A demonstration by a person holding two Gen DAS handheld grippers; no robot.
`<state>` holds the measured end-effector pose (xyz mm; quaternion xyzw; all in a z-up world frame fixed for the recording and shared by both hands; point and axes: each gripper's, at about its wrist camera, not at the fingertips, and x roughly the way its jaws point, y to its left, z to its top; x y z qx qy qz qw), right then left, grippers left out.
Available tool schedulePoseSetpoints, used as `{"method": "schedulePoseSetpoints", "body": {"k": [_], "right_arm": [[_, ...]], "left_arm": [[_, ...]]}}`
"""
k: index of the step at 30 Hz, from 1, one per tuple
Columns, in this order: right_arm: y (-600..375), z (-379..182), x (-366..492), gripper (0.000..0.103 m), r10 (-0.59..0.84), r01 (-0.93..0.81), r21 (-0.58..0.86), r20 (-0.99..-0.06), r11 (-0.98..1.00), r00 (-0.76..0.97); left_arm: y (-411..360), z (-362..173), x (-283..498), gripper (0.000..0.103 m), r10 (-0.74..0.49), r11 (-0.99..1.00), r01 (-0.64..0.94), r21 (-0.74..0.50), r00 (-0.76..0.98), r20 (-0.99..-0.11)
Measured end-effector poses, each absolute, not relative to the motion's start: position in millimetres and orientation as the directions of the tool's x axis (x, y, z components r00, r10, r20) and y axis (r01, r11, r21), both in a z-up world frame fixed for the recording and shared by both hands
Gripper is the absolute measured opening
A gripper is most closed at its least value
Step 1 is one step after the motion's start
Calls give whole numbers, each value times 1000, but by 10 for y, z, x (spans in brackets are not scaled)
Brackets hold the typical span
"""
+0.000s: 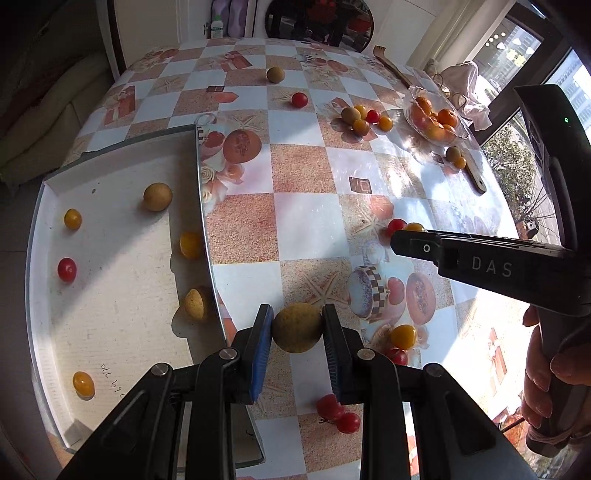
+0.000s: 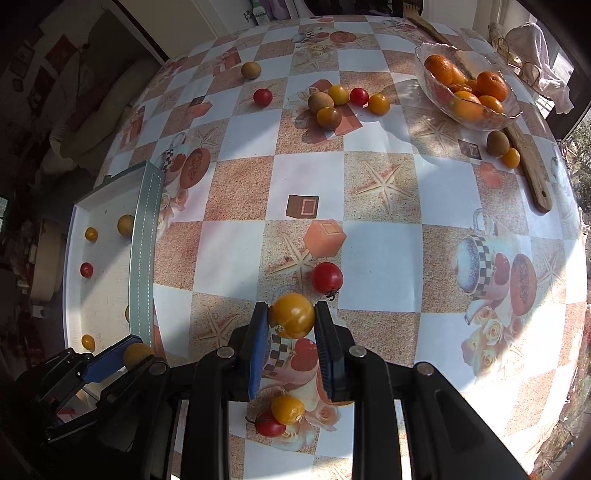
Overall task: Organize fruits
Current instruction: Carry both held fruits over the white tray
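- Counter [image 2: 380, 254]: covered by a glossy checked cloth of white and sandy-orange squares printed with starfish, teapots, roses and melons; strong sunlight and hard shadows fall across it.
- White tray [image 1: 110, 295]: a shallow, raised-rim tray at the counter's left edge, holding small yellow, red and tan fruits, well apart from one another.
- Left hand-held gripper [image 1: 297, 328]: clamped on a round tan fruit [image 1: 297, 328] between its blue pads, just beside the tray's right rim.
- Right hand-held gripper [image 2: 291, 321]: clamped on a yellow tomato [image 2: 292, 315], close to a red tomato [image 2: 327, 277] lying on the cloth.
- Loose fruit: a cluster of tan, yellow and red pieces [image 2: 340, 101] lies mid-counter toward the far side; a red and yellow pair [image 2: 279, 415] lies below the right gripper.
- Glass bowl [image 2: 467, 86]: at the far right, filled with oranges; a wooden utensil [image 2: 530, 166] lies beside it.
- Room: a window [image 1: 532, 74] on the right, a pale cushioned seat [image 2: 92, 107] on the left, a bottle [image 1: 217, 27] behind the far edge.
- A person's fingers [image 1: 554, 373] wrap the right gripper's handle.
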<state>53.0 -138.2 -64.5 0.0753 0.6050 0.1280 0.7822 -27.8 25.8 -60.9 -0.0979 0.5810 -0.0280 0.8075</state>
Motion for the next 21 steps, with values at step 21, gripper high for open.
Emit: {"method": "schedulePoseSetpoints", "body": {"k": [21], "right_arm": [[-15,-461,746,27,387,-319,317,-903,893,186]], "left_arm": [[1585,-759,-524,29,47,947,-314,-60,321,-946]]}}
